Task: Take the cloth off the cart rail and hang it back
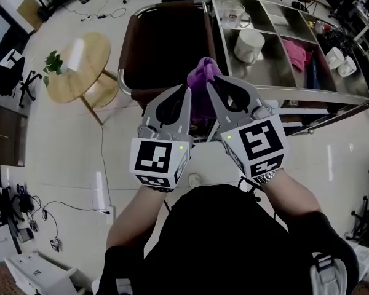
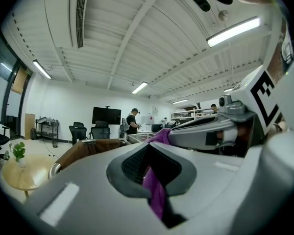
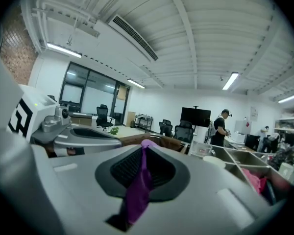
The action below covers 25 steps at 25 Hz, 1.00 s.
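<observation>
Glossy white flooring is seen across the head view, with a round wooden table [image 1: 80, 72] and a small potted plant [image 1: 52, 62] at the left. A brown chair [image 1: 166, 39] is placed at the top centre, and a steel cart [image 1: 283, 92] stands just beside it on the right. The cart's top is divided into compartments, in which a glass jug [image 1: 234, 14], a white container [image 1: 249, 45], a pink rag [image 1: 297, 54] and 2 white cups [image 1: 335, 57] are kept. In front of the chair and the cart's left end, the left gripper [image 1: 186, 89] and the right gripper [image 1: 211, 82] are held side by side with their tips close together. A purple cloth [image 1: 203, 78] is bunched between them and is gripped by both.

From the left gripper view, a white ribbed ceiling with strip lights is seen over an open room. The left gripper's jaws are closed on a fold of the purple cloth [image 2: 154, 192], which runs down between the dark pads. The right gripper's body is seen just to the right, with more cloth at its tip.

From the right gripper view, tall windows, office chairs, a wall monitor [image 3: 196, 116] and a standing person [image 3: 218, 129] in dark clothes are seen. The right gripper's jaws are pressed narrowly together on a strip of the purple cloth [image 3: 137, 195]. The cart's compartments and the pink rag [image 3: 255, 180] are seen at the right.
</observation>
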Each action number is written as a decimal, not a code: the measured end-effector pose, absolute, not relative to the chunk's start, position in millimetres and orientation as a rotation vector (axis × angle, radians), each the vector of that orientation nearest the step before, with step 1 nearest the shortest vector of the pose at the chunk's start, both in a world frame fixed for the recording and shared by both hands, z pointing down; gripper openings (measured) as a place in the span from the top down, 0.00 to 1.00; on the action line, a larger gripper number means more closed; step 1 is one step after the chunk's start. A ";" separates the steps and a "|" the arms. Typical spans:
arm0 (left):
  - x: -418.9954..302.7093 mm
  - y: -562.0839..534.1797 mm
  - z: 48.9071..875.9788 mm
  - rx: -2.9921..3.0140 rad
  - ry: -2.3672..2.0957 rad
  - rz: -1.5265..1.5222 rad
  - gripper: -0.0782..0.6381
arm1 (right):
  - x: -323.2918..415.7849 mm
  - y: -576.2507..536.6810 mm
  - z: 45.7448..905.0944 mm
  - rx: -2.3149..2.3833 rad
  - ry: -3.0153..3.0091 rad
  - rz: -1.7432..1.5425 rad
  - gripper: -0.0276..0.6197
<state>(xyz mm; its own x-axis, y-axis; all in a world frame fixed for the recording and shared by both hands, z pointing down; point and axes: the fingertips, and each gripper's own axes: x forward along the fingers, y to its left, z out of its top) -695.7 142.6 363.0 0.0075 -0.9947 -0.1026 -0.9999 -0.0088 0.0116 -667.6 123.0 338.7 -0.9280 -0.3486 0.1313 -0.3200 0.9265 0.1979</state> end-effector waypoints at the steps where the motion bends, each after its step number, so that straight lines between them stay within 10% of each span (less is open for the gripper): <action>1: -685.0 139.7 358.5 -2.194 2.146 0.124 0.89 | -656.2 120.7 334.2 0.532 -2.926 -0.259 0.91; 25: -310.6 34.6 304.5 -2.592 1.583 0.012 0.89 | -270.4 37.2 263.8 1.220 -2.855 -0.196 0.91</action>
<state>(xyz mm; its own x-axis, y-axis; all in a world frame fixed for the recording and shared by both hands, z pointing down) -310.6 34.6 304.5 0.4580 -0.8869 -0.0608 -0.8877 -0.4526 -0.0844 -270.4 37.2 263.8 -0.6921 -0.7215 -0.0216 -0.7177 0.6846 0.1274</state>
